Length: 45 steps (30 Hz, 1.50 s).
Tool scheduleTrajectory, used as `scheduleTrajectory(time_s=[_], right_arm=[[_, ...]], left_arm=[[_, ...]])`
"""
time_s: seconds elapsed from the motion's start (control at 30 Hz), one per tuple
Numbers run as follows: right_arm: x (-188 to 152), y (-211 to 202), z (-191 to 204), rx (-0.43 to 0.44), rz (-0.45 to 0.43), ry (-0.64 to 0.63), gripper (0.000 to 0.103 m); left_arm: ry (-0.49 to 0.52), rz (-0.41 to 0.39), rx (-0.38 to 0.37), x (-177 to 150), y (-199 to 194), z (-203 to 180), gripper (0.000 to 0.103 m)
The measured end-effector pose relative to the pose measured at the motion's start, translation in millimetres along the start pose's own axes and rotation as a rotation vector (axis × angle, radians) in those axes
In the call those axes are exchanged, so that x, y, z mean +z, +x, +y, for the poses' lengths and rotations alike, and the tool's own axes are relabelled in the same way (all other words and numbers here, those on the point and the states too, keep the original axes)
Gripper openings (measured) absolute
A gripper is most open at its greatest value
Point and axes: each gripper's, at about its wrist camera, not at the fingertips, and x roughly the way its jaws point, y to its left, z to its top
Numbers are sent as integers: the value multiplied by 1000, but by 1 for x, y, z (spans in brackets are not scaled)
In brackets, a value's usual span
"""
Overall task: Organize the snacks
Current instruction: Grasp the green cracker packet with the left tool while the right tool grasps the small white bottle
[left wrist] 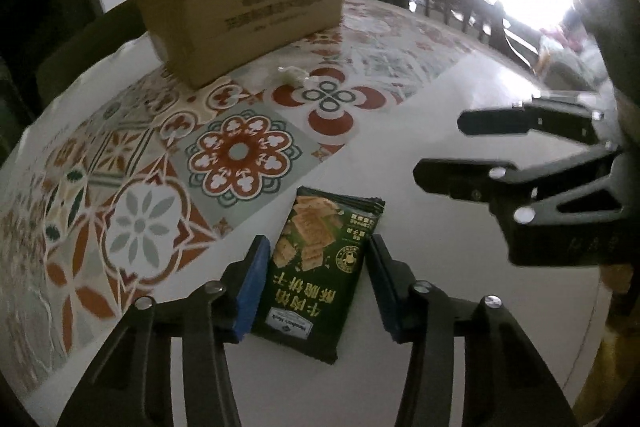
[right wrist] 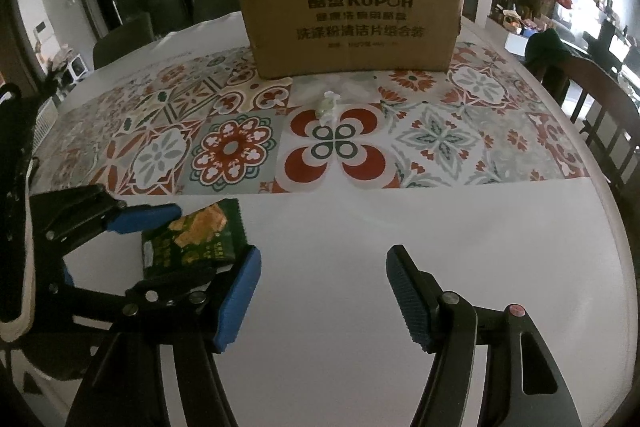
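Observation:
A dark green cracker packet lies flat on the white table, between the open blue-padded fingers of my left gripper. The pads stand on either side of it, apart from it. In the right wrist view the same packet lies at the left between the left gripper's fingers. My right gripper is open and empty over bare table; it shows in the left wrist view to the right of the packet. A brown cardboard box stands at the far side on the patterned mat.
A small pale wrapped item lies on the patterned mat in front of the box; it also shows in the left wrist view. Wooden chairs stand at the table's right edge. A dark chair stands far left.

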Motion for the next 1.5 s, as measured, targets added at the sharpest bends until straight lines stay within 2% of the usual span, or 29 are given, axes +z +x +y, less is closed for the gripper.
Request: scheduleTrajectory(time_s=[0.17,0.43,0.53,0.67,0.77,1.1,1.33,1.4,1.5], right_arm=[[1,-2,-2,22,-11,-3,66],[6,-1,-7,36,-26,-3,66],[12,1,-9,46,-39,-8,66],[23,6,-10,63,-61,-8,66],[32,14,-10,63,-66,-10,66],[71,46,-9,50,-84,6,66],[92,59,-9,42,-108,10,65],[95,62,-8,37,-111,11,57],[99,68,-9,41,-100,9,51]], left_arm=[[-145,-25,30,1,-11,7,47],[-252,-81,97,9,-24,12,47],[-315,-94,163,14,-26,18,47],[-424,-115,175,21,-27,30,47],[-475,-115,222,25,-24,38,47],[-519,-163,363,42,-21,59,47],[-540,-170,367,55,-8,66,47],[-534,-169,363,59,-3,65,47],[-542,-163,346,64,5,65,47]])
